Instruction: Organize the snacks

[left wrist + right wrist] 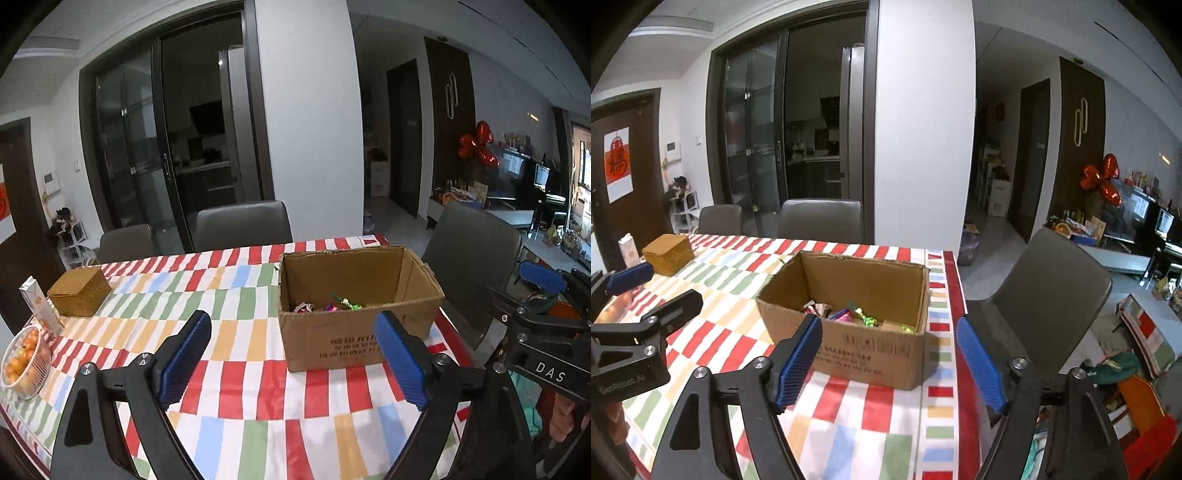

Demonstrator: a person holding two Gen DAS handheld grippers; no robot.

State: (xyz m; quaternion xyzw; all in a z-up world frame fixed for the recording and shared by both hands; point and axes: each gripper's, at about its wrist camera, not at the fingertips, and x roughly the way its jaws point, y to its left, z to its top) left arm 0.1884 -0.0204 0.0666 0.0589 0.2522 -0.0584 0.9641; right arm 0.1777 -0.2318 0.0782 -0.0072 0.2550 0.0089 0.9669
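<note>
An open cardboard box (354,332) (864,350) stands on the chequered tablecloth (240,369) near the table's far right corner. Several bright wrapped snacks (332,304) (849,314) lie in its bottom. My left gripper (291,321) hovers over the cloth short of the box, jaws wide open with nothing between the blue pads. My right gripper (886,325) is also open and empty, in front of the box's right end by the table edge. Each gripper shows in the other's view: the right gripper (543,280) at the right border, the left gripper (657,288) at the left border.
A woven lidded basket (79,291) (668,254), a drink carton (40,306) and a bowl of oranges (24,362) sit at the table's left. Grey chairs (243,225) (1045,295) stand behind and to the right. Bags and clutter (1137,387) lie on the floor right.
</note>
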